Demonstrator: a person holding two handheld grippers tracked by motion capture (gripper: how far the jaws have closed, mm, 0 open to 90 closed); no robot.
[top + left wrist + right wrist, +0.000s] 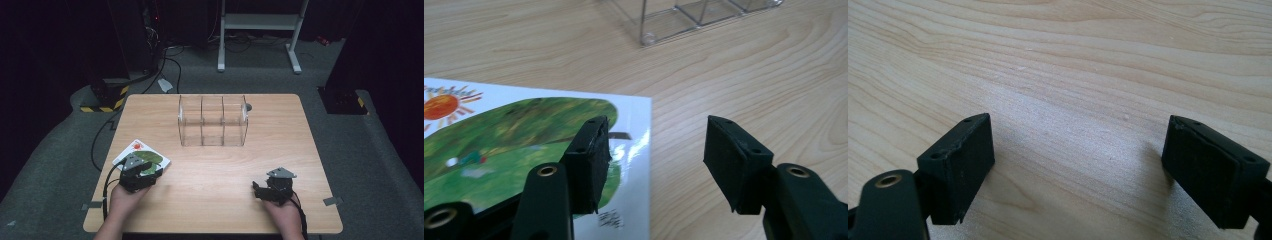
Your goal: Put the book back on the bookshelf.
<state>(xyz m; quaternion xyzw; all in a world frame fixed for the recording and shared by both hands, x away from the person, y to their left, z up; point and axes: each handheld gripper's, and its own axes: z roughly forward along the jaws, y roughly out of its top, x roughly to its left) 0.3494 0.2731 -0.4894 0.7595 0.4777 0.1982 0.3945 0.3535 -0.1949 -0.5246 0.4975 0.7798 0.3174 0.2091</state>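
On the wooden worktop (215, 170) a picture book (145, 156) lies flat near the left front corner, its glossy cover showing an orange sun and a green shape on white. The left claw (150, 172) sits at the book's near right corner, held in the person's left hand (125, 197). In the left gripper view its 2 black jaws stand apart at a middling width: the left pad (591, 160) is over the cover, the other is over bare wood just past the book's edge (646, 165), so that edge runs between them. Neither pad presses on the book, and whether the left pad touches the cover cannot be told.

The right claw (260, 190) rests low at the right front of the worktop, in the person's right hand (285, 215), well apart from the book. In the right gripper view its jaws are spread wide, with only wood grain between them.

A clear plastic box (213, 120) with 3 compartments stands farther back, about mid-worktop, empty as far as can be seen. Its near corner (649, 35) shows at the top of the left gripper view.
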